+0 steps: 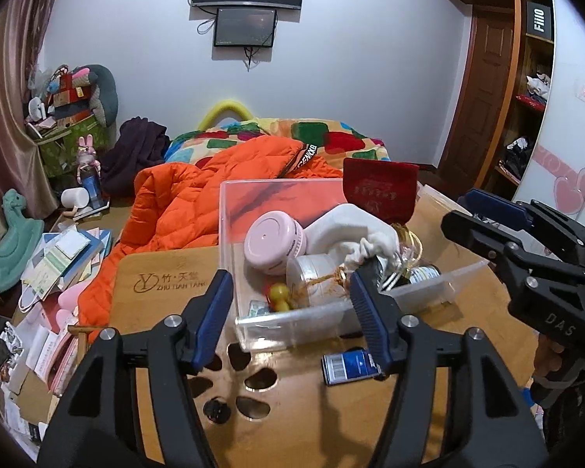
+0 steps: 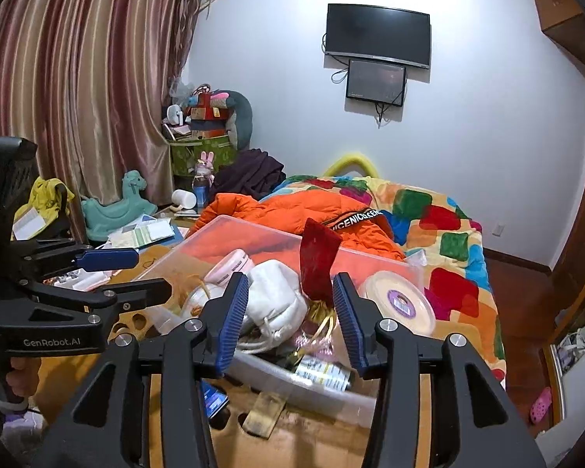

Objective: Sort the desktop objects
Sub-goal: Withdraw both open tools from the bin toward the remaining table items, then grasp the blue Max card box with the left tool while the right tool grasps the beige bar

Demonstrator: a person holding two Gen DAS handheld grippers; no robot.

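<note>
- Left gripper (image 1: 288, 308): jaws apart, nothing between the pads, poised over the near wall of the clear bin (image 1: 292, 318).
- Right gripper (image 2: 290, 319): jaws apart, empty, at the bin's near edge.
- Ahead, inside bin: pink jar (image 1: 275, 241), white pouch (image 1: 347, 234), red pouch (image 1: 378, 189).
- Blue card (image 1: 349, 366) on wooden table (image 1: 167, 296), just below left gripper's right finger.

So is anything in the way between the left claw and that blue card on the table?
Nothing visible is. The blue card lies bare on the table just outside the clear bin, beside the left claw's right finger, and the claw is open.
</note>
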